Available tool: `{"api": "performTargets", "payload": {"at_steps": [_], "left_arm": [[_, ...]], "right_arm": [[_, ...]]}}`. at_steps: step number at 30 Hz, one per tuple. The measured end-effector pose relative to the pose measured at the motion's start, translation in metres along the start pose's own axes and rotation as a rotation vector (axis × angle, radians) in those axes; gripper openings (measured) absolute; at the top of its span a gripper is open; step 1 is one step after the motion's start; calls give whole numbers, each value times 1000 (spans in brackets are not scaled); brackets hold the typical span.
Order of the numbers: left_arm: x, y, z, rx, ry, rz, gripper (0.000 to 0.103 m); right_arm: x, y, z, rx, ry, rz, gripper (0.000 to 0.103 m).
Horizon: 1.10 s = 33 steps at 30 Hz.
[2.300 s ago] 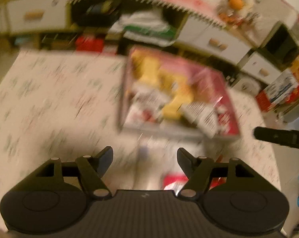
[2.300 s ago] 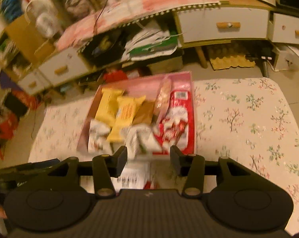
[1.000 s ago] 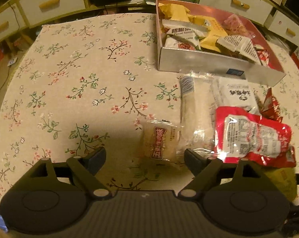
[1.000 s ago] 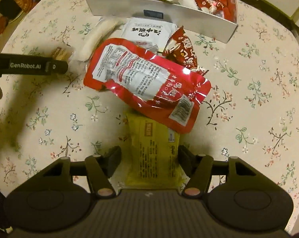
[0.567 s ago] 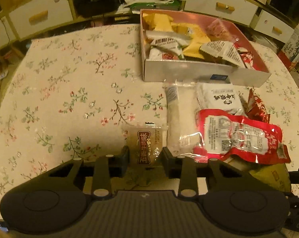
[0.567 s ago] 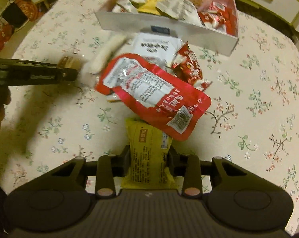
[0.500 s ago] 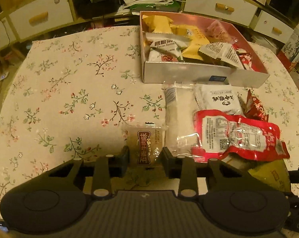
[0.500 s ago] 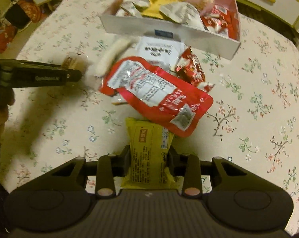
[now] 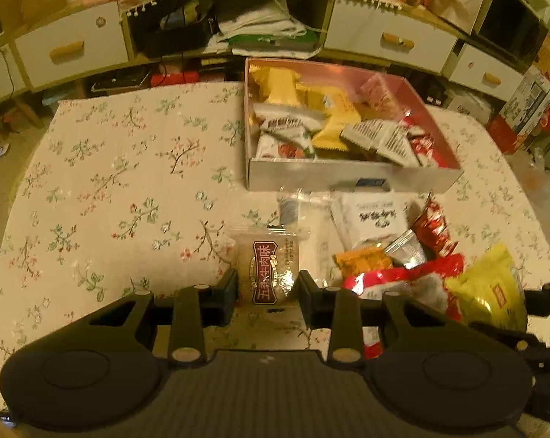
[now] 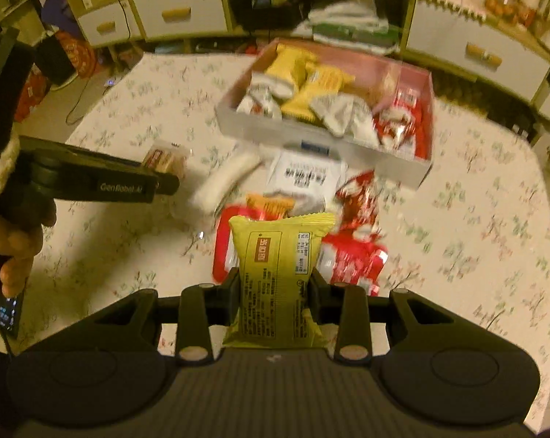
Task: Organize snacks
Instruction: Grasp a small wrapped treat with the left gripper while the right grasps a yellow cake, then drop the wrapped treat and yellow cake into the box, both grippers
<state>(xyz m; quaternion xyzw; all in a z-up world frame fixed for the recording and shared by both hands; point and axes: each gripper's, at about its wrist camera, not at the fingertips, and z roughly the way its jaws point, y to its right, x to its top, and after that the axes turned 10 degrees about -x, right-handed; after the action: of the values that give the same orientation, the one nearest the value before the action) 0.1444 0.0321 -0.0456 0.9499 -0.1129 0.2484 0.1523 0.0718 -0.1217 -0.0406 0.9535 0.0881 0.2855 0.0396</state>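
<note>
My left gripper [image 9: 267,286] is shut on a small clear packet with a maroon label [image 9: 269,266], held above the floral table; it also shows in the right wrist view [image 10: 165,158]. My right gripper [image 10: 275,284] is shut on a yellow snack packet [image 10: 280,266], lifted above the pile; it also shows in the left wrist view [image 9: 488,290]. The pink-lined snack box [image 9: 351,179] holds several yellow, white and red packets. In front of it lie a white stick packet [image 10: 225,180], a white packet [image 10: 306,177], an orange packet [image 10: 271,204] and red bags [image 10: 351,252].
The floral tablecloth [image 9: 121,189] covers the table. Behind the table stand low cabinets with white drawers [image 9: 70,49] and an open shelf of papers [image 9: 264,33]. Boxes [image 9: 530,106] stand on the floor at the right.
Both grippers shut on their packets and have risen off the table. The yellow packet has come out from under the big red bag, which has shifted and crumpled, uncovering an orange packet.
</note>
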Motion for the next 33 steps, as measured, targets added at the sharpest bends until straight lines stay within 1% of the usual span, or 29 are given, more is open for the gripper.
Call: {"api": "performTargets", "payload": {"at_steps": [5,10,19,23,27,29,33], "left_arm": [[2,3,-1,-19,17,4,40],[9,7,-3,-39,57,13,40],[35,-8,-9,-87,138,-56,40],[49,-3,2,-90,148,-48,40],[71,9,19,-116,166,-21,40],[81,15,33,-135,162,-13,40],[92,25,57,-144,164,33,40]], "right_arm": [[6,11,-4,-14,42,29,33],[16,22,-2,-36,96,51,33],[46,70,11,-10,151,183,33],[59,85,30,-6,149,230,33],[75,98,48,18,138,281,33],[82,101,55,26,145,282,33],[103,100,66,54,173,285,33]]}}
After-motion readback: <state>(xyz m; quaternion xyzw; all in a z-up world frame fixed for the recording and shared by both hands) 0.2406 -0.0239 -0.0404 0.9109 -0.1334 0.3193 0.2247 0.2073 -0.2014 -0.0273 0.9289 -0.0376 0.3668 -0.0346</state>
